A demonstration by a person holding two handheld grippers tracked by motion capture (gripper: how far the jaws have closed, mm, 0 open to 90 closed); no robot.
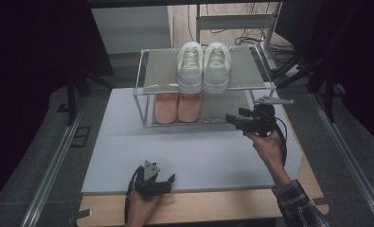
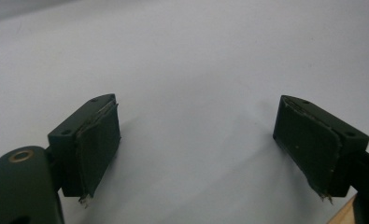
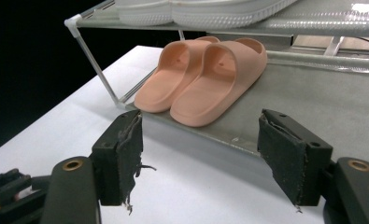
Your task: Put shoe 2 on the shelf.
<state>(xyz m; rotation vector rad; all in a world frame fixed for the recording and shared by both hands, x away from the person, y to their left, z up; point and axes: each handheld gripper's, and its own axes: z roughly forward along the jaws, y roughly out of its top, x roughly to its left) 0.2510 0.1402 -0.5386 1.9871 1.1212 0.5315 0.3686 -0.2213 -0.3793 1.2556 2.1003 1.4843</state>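
A two-tier metal rack (image 1: 142, 90) stands at the far side of the table (image 1: 128, 156), on the pale sheet that covers most of it. On the top shelf a pair of white sneakers (image 1: 203, 66) sits side by side, toes toward the person. Under them, on the lower shelf, a pair of peach slippers (image 1: 177, 108) lies side by side and touching each other, toward the left half of that shelf.

The right tongs (image 1: 232, 119), held in the person's right hand (image 1: 265, 142), hover just in front of the lower shelf's right part and point left, toward the slippers. In the right gripper view the slippers (image 3: 205, 79) lie ahead of the jaws and apart from them. The jaws stand wide apart with nothing between the pads, only the shelf edge and the pale sheet beyond.

The left tongs (image 1: 168, 182) rest low near the table's near edge, well apart from the rack, in the person's left hand (image 1: 139, 203). In the left gripper view their jaws are spread wide over the bare sheet (image 2: 196, 70), gripping nothing.
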